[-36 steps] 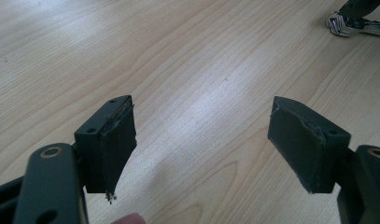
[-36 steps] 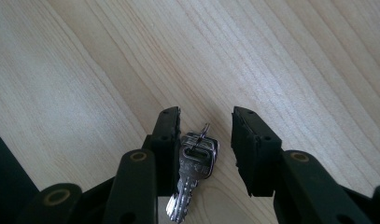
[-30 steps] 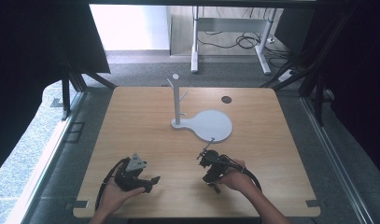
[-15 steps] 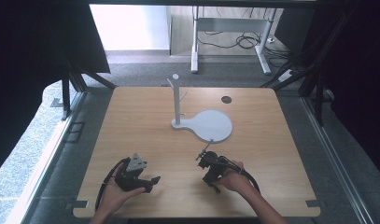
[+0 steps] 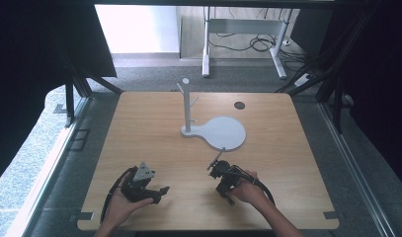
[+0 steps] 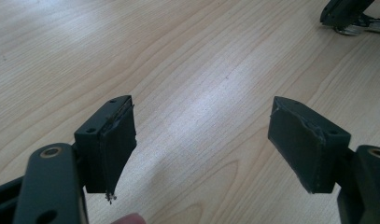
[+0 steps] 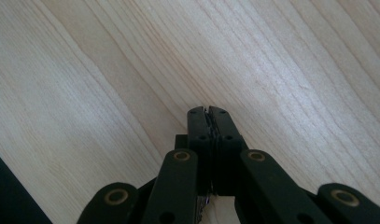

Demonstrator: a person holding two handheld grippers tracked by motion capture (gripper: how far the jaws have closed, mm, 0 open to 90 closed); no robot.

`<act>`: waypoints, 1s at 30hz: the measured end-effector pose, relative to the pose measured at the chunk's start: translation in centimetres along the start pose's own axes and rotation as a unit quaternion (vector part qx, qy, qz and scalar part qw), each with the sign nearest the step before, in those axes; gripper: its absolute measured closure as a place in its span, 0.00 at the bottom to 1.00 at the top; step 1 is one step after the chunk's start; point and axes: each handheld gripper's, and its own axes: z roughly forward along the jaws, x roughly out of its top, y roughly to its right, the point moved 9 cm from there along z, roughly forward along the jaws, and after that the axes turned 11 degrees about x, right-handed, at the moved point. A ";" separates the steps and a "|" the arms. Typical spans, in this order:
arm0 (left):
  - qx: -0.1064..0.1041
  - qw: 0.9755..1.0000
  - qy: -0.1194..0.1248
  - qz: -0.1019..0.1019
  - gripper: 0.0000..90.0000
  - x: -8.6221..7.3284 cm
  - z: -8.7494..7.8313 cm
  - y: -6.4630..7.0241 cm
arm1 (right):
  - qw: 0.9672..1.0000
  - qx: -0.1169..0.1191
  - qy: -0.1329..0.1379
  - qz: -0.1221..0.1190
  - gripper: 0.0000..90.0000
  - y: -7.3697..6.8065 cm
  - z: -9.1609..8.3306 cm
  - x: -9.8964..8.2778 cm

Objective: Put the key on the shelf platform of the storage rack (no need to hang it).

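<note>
**Wooden table, both grippers idling short of the white stand**

Wooden, pale rectangular table (image 5: 154, 128) is carrying one white stand with a round flat base and a pegged upright post (image 5: 216, 129) near its middle. Nearer the person than that stand, the left gripper (image 6: 201, 140) is sitting with jaws spread wide, gripping nothing. Right of it, closer to the stand's base, the right gripper (image 7: 208, 114) is pressing its jaws together, empty. Seemingly nothing is underway yet; any next move probably means reaching toward the stand.

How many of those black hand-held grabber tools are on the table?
2. The left gripper is at the table's near left, jaws open; the right gripper is at the near right, below the white stand, jaws shut.
</note>
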 end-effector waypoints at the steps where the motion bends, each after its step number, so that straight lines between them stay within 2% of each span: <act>1: 0.000 1.000 0.000 0.000 0.26 0.0 0.0 0.0 | 1.000 0.000 0.000 0.002 0.99 0.0 -0.1 0.0; 11: -0.001 1.000 -0.005 0.003 0.26 -0.1 0.1 0.1 | 1.000 0.000 -0.001 -0.011 0.99 -0.2 -1.6 -0.4; 15: -0.002 1.000 -0.003 -0.001 0.26 -0.1 0.0 0.0 | 1.000 -0.008 0.004 -0.020 1.00 -0.1 -3.0 -0.4; 16: -0.002 1.000 -0.003 -0.001 0.26 -0.1 0.0 0.0 | 1.000 -0.008 0.004 -0.020 1.00 -0.1 -3.0 -0.4; 17: -0.002 1.000 -0.004 0.000 0.26 -0.1 0.0 -0.1 | 1.000 -0.011 0.006 -0.019 1.00 -0.1 -3.8 -0.6; 18: -0.002 1.000 -0.004 0.000 0.26 -0.1 0.0 -0.1 | 1.000 -0.011 0.006 -0.019 1.00 -0.1 -3.8 -0.6; 19: -0.002 1.000 -0.005 0.000 0.26 -0.2 0.1 -0.1 | 1.000 -0.014 0.012 -0.015 1.00 0.0 -4.7 -0.7; 22: -0.003 1.000 -0.008 0.002 0.26 -0.2 0.1 -0.1 | 1.000 -0.021 0.020 -0.011 1.00 0.1 -5.8 -0.8; 30: -0.002 1.000 -0.007 0.000 0.26 -0.2 0.0 -0.2 | 0.999 -0.028 0.027 -0.011 1.00 0.4 -7.3 -0.8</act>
